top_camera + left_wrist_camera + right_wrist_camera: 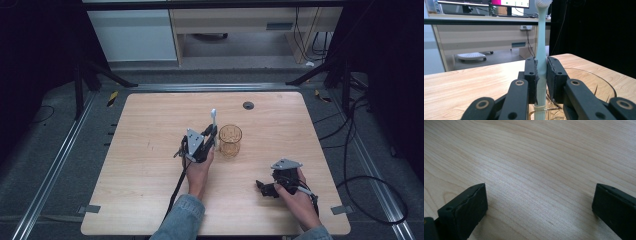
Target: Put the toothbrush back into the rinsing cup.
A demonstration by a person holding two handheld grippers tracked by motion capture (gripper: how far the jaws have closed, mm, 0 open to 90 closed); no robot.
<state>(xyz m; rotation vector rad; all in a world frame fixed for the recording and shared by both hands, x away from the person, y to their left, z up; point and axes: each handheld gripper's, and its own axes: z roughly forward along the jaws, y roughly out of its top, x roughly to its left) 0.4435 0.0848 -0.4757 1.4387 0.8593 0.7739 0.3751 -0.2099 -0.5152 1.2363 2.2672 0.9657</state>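
Where the table (150, 190) meets the lower right of the high view: right hand-held gripper (264, 188) low over bare wood, jaws wide apart, nothing between them. Nearer frame centre: left hand-held gripper (212, 134), jaws clamped on a pale toothbrush (541, 50), held upright, bristle head cut off at the top edge of the left gripper view. Just right of it, close by: amber glass cup (230, 140), standing upright; contents hard to make out. Toothbrush's lower end hidden behind the jaws.
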